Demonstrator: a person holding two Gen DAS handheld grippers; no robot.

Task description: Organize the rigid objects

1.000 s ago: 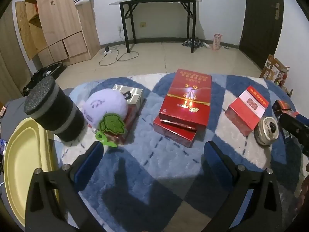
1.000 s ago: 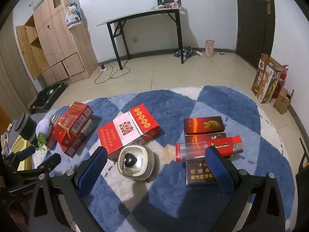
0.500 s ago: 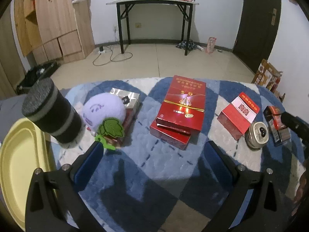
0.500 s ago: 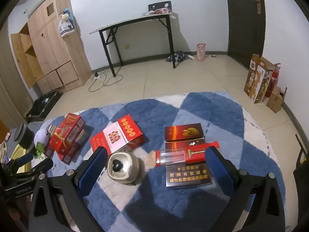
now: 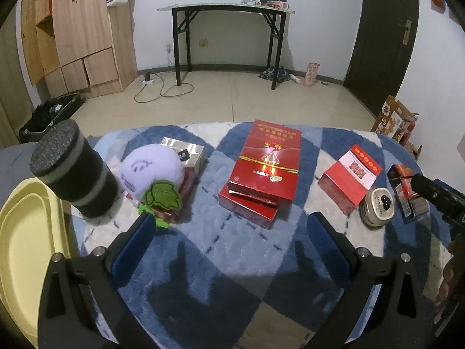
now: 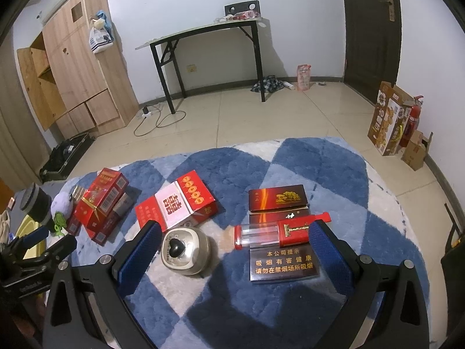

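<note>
Rigid boxes lie on a blue and white rug. A stack of red cartons is in the middle, a red and white box to its right, then a round beige tin. Dark flat boxes and a red and clear tube lie in the right wrist view. My left gripper is open and empty above the rug, short of the cartons. My right gripper is open and empty, between the tin and the tube.
A black foam cylinder, a purple plush on a silver box and a yellow tray are at the left. A black table, wooden cabinets and cardboard boxes stand around the room.
Both grippers have pulled back and risen a little, so the objects look smaller and farther. Both stay open. No object has moved.
</note>
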